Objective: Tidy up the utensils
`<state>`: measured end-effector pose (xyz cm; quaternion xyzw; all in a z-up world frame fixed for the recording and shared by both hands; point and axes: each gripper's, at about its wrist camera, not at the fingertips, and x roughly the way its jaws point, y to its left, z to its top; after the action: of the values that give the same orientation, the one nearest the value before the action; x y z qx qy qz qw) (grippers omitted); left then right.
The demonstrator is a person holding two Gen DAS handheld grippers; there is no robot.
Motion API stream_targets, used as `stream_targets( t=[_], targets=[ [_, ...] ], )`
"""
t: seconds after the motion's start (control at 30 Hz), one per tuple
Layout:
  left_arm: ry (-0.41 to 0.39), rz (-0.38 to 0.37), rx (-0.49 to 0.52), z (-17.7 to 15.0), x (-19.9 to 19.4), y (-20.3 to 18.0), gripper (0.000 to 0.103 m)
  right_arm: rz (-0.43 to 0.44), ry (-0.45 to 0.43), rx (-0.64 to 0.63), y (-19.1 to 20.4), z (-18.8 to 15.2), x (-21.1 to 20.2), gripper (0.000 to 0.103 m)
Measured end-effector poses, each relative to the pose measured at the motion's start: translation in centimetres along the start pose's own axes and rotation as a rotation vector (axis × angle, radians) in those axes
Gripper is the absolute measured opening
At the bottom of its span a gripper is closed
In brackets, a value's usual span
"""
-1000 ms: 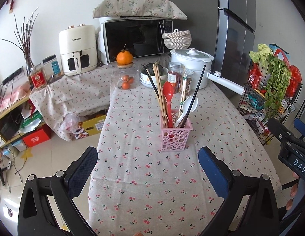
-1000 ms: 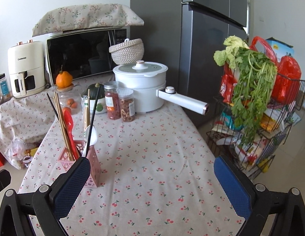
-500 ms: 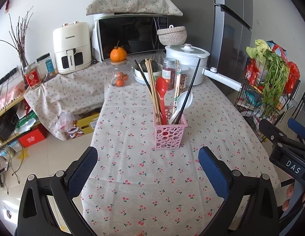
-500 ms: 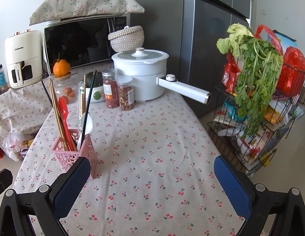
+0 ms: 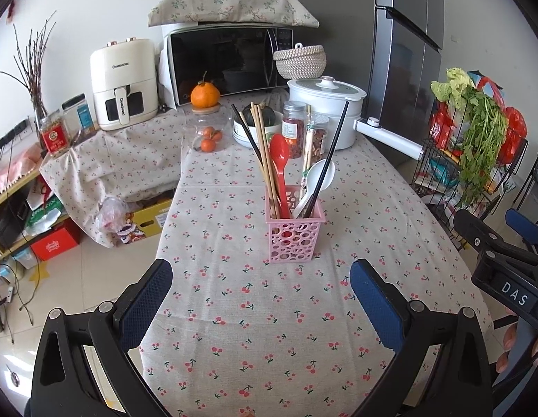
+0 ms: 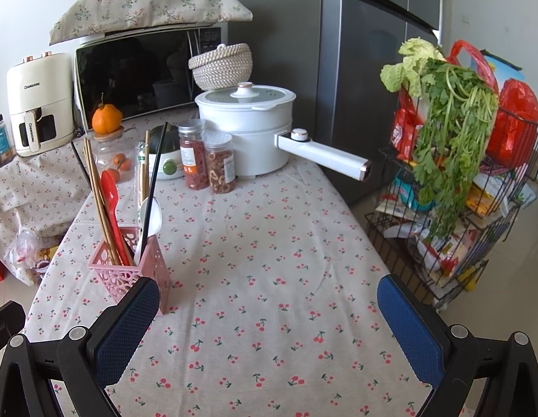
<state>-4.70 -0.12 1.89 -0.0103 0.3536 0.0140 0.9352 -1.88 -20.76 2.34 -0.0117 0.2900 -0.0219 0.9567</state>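
Currently both grippers hover over the desk [image 5: 234, 312] with its cherry-print cloth, holding nothing. Left gripper [image 5: 262, 292] fingers spread wide, released; right gripper [image 6: 269, 312] fingers likewise spread, released. Pink perforated utensil holder [image 5: 295, 234] stands upright mid-desk, ahead of the left gripper and just beyond the right gripper's left finger. It holds wooden chopsticks [image 5: 263, 153], black chopsticks [image 5: 329, 160], a red spoon [image 5: 280, 160] and a white spoon [image 5: 319, 179]. White electric pot [image 6: 248, 128] and 2 spice jars [image 6: 206, 160] sit at the far end.

Bright soft daylight, perhaps from the right, faint shadows, fisheye-bent edges, sharp focus
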Motion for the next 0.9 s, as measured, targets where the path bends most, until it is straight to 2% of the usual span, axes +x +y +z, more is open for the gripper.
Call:
stream_targets(
  t=[0.9],
  targets=[
    [0.005,-0.003,0.003,-0.18,0.09,-0.04,0.103,0.003,0.008,0.001,-0.10,-0.18,0.17,0.103]
  ],
)
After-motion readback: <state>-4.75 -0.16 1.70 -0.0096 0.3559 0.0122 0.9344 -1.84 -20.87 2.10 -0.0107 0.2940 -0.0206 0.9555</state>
